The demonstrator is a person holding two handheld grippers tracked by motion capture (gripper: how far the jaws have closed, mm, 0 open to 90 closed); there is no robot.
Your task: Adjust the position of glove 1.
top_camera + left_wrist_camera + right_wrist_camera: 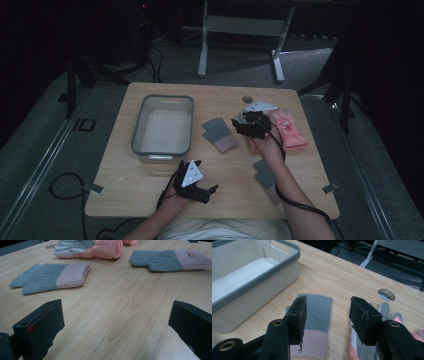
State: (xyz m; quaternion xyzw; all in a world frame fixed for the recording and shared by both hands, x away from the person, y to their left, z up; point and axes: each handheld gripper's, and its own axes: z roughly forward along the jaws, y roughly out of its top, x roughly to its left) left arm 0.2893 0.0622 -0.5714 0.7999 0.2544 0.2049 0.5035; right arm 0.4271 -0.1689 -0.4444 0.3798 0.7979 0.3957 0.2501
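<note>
table (150,192): pale wood, smooth matt grain | knit gloves (50,277): ribbed grey wool-like cloth, pink cuffs | padded glove (100,248): puffy pink fabric, grey smooth palm | bin (262,272): matt plastic, grey rim | jaws: matt black plastic

This looks like a lab or studio set up for recording, not a home. A light wooden table with rounded corners (150,190) stands alone on grey carpeted floor (45,145), with dark, unlit surroundings on every side. Black cables (62,187) trail across the floor beside it, and black stand legs (75,85) straddle the left edge. Behind it the white metal legs of another desk (202,45) rise into the dark. A round cable hole (247,99) is cut into the tabletop's far edge, and small grey tape tabs (95,188) mark its corners.
</note>
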